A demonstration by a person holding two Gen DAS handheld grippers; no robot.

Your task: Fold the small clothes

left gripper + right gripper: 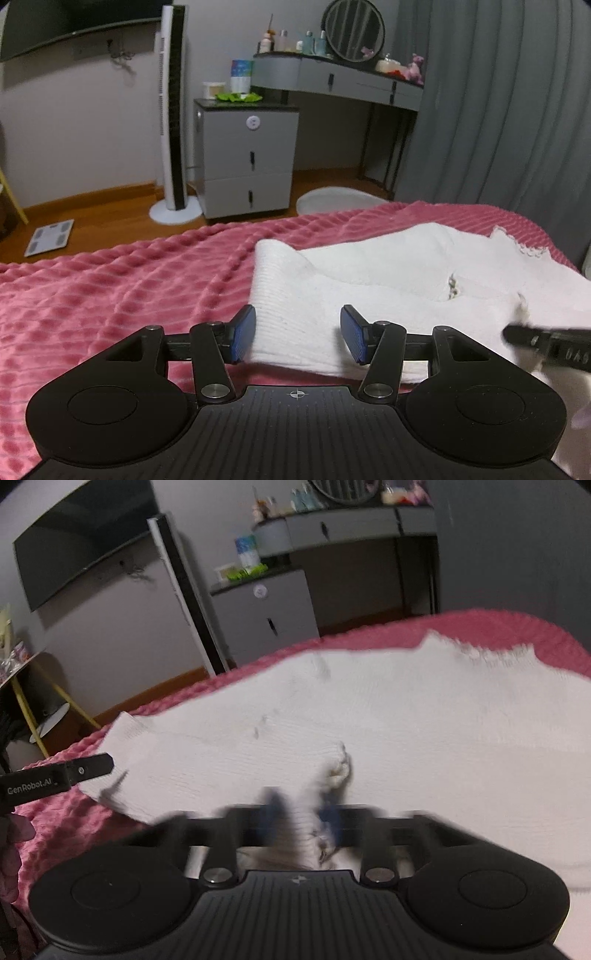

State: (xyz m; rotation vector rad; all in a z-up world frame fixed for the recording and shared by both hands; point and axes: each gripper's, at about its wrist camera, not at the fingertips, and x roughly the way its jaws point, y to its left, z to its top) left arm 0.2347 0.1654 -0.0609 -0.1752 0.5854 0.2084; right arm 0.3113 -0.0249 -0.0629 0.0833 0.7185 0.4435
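A white knit sweater [369,273] lies spread on a bed with a pink bumpy blanket [110,295]. The left tongs [298,334] are spread apart. Their two blue pads [243,332] stand on either side of the sweater's near ribbed edge and do not press on it. The right tongs [299,812] are pressed together and pinch a fold of the white sweater [369,720], which bunches up between them. This part is blurry.

In the right view, the side of the left tongs [55,775] pokes in from the left edge, and white letters on it read "GenRobot.AI". In the left view, the right tongs [546,343] show at the right edge with some small marks too blurred to read.

The left view shows a tall white fan [173,110], a gray drawer cabinet [247,158], a round mirror [352,29] on a gray dressing table, a gray curtain [498,110] and a bathroom scale [50,236] on the floor. The right view shows a dark screen [85,554] on the wall and a small stand with yellow legs [44,701].
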